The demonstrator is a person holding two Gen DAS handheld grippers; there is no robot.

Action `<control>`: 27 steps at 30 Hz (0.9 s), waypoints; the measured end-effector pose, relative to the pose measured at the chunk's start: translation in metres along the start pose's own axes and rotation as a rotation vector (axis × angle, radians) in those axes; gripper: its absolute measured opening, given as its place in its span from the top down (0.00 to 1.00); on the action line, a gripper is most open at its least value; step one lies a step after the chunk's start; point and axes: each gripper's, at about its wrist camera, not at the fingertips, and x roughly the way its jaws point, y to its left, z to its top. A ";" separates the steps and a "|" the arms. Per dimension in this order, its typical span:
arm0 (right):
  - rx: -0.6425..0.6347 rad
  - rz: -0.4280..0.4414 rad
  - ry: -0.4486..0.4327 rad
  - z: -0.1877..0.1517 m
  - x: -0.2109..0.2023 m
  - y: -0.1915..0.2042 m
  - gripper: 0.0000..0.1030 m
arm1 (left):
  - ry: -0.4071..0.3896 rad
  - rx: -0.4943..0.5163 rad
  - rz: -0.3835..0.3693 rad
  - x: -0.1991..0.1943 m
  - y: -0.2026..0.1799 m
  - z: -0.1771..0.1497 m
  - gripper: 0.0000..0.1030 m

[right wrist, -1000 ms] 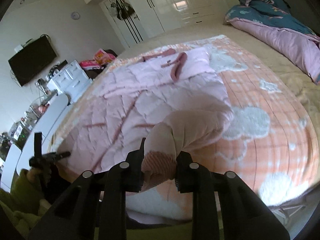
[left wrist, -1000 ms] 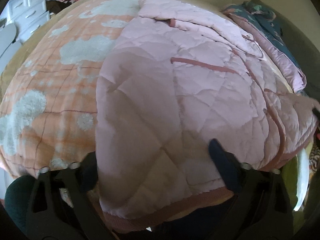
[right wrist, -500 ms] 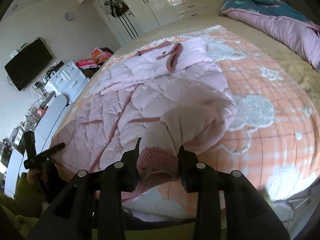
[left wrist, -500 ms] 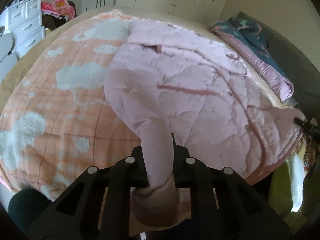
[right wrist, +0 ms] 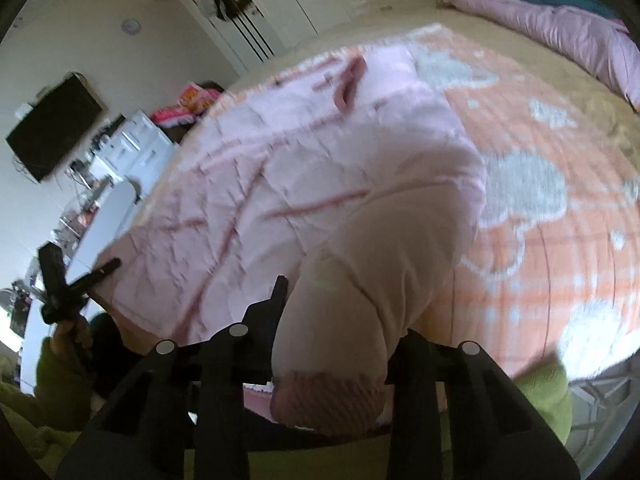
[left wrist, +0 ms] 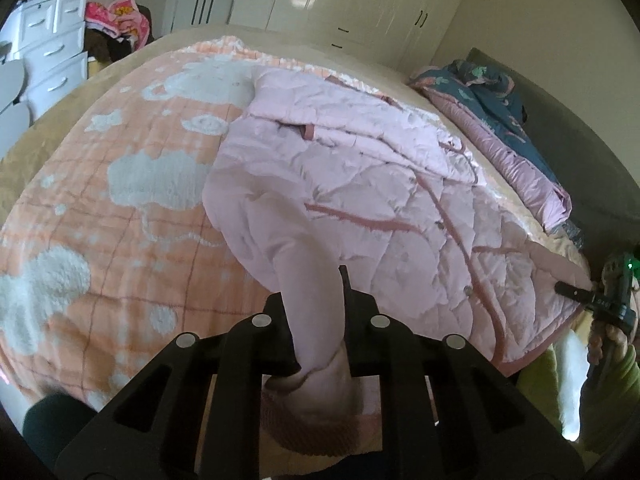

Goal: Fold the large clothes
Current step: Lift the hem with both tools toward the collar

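A bed (left wrist: pixel 48 148) fills both views, covered by an orange blanket with white cloud shapes (left wrist: pixel 132 216); a rolled pink and teal duvet (left wrist: pixel 516 148) lies along its far right side. The task item, a pink quilted coat (left wrist: pixel 360 200), is spread front-up across the blanket, hem at the near edge, collar toward the far wardrobes (left wrist: pixel 360 4). Left sleeve (left wrist: pixel 304 280): drawn up off the blanket and pinched at the cuff by the left gripper (left wrist: pixel 316 320), jaws pressed together on the fabric. Right sleeve (right wrist: pixel 360 292): its ribbed cuff (right wrist: pixel 328 400) sits between the fingers of the right gripper (right wrist: pixel 340 336); the jaws are closing and the pads appear to bear on the bunched cloth, though that view is blurred. A hand in a green sleeve (right wrist: pixel 64 380) is visible at the near left of the right wrist view. Step in hand, as judged: both sleeves secured at the cuffs, fold not yet begun. The next move calls for carrying each cuff inward across the coat's front and laying the sleeves flat over the chest, with both grips kept firm so the padded fabric does not slip
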 end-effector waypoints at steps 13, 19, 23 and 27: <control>0.010 0.052 -0.108 0.046 -0.020 0.014 0.74 | -0.056 0.011 -0.021 -0.008 -0.011 0.030 0.92; 0.010 0.067 -0.156 0.064 -0.028 0.019 0.75 | -0.073 0.006 -0.039 -0.012 -0.014 0.044 0.92; 0.001 0.074 -0.180 0.078 -0.032 0.023 0.75 | -0.086 0.013 -0.051 -0.013 -0.017 0.056 0.92; -0.003 0.078 -0.201 0.090 -0.033 0.026 0.75 | -0.106 0.021 -0.062 -0.012 -0.023 0.066 0.92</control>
